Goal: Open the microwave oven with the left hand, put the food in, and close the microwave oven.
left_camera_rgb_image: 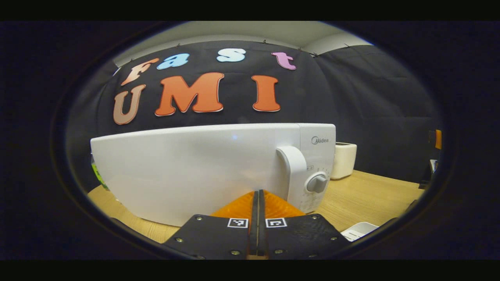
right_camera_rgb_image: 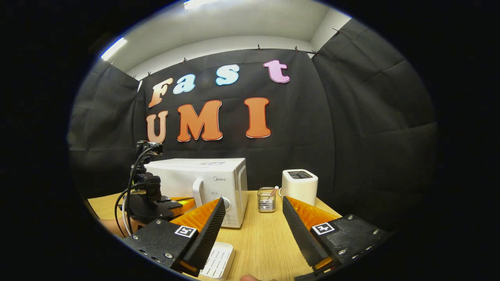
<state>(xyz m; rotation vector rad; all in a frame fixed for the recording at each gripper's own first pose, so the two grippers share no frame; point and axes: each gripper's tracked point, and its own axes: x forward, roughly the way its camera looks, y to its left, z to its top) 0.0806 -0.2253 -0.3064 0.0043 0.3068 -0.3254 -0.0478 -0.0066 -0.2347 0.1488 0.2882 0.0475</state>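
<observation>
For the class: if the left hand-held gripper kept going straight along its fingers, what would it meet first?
Most likely the microwave's closed white door, just left of the handle. The left hand-held gripper, its fingers together, points at it from close by; exact depth is unclear.

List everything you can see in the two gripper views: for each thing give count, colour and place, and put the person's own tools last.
microwave: 1, white, on the table at the back left, door closed
handle: 1, white, upright on the door's right edge
knob: 1, grey, on the panel right of the handle
toaster: 1, white, on the table right of the microwave
glass jar: 1, clear, between microwave and toaster, something thin standing in it
tray: 1, white, ribbed, at the table's near edge
table: 1, light wood, under everything
left gripper: 1, fingers together, in front of the microwave door, holding nothing
right gripper: 1, fingers apart, above the near table, holding nothing
</observation>
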